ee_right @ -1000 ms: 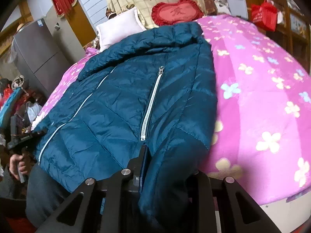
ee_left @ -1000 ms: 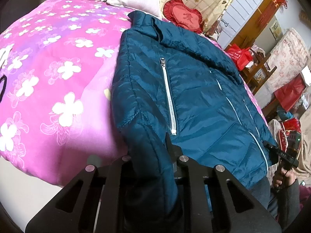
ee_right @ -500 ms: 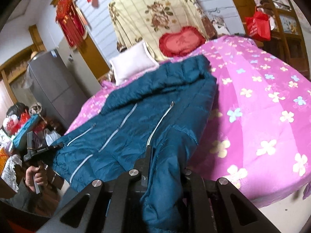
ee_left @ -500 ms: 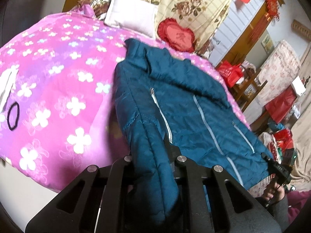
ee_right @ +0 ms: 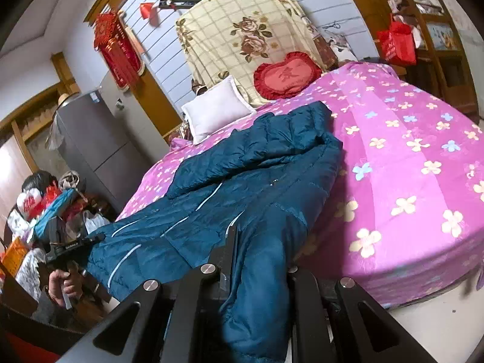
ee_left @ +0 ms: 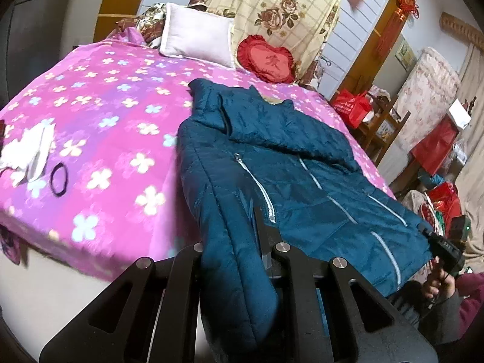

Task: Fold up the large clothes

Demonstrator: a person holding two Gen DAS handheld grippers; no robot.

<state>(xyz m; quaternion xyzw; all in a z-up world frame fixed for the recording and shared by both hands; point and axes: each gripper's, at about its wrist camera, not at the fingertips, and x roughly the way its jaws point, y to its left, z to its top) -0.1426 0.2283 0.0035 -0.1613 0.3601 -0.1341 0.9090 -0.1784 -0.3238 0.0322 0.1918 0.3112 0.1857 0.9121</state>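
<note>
- Left wrist view: my left gripper [ee_left: 257,242] is clamped on the jacket [ee_left: 290,175] at its hem corner, the cloth bunched between the jaws and draping down over them.
- Right wrist view: my right gripper [ee_right: 257,260] is pinched tight on the other hem corner, padded cloth hanging over the jaws.
- I see the jacket lying front up on the bed [ee_left: 99,139], its long axis running away from both grippers: hem at the near edge, collar toward the pillow [ee_left: 198,37] at the head end.
- I judge that the coming fold turns on this: the collar lies straight ahead of the jaws, so the hem must travel along that axis, both hands equally near.
- Neither hand has the advantage; each holds its own side.
- Hidden: the fingertips themselves, buried in cloth, and the sleeves, which I cannot make out.
- A hair tie [ee_left: 59,178] and white cloth [ee_left: 28,154] lie by the bed's left edge, well apart from the jacket.
</note>
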